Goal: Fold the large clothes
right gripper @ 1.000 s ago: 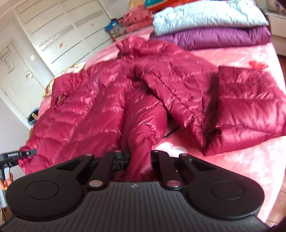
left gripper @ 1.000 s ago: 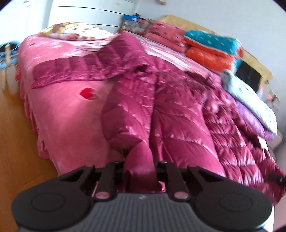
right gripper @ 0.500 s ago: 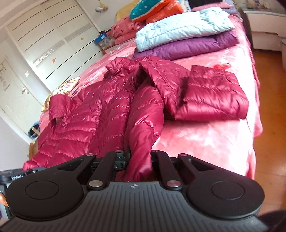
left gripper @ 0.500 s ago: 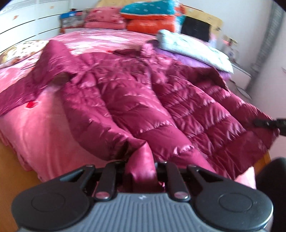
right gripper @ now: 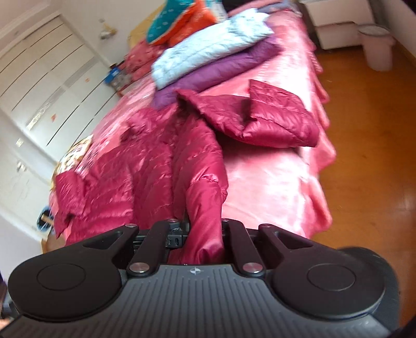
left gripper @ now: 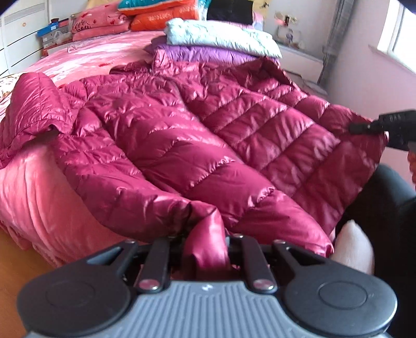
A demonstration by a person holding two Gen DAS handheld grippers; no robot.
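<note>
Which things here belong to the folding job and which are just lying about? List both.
Job:
- red padded coat
- left hand-held gripper, shut on its hem
- right hand-held gripper, shut on its hem

Lying about:
- pale blue jacket on purple jacket
- cushions
- bin

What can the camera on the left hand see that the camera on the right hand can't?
Only the left wrist view shows the window and the right gripper pinching the coat's far corner. Only the right wrist view shows the white wardrobe, the pink bin and the wooden floor. Both show the red puffy coat on the pink bed, the folded purple and pale blue coats, and coat fabric clamped in each gripper's fingers.
</note>
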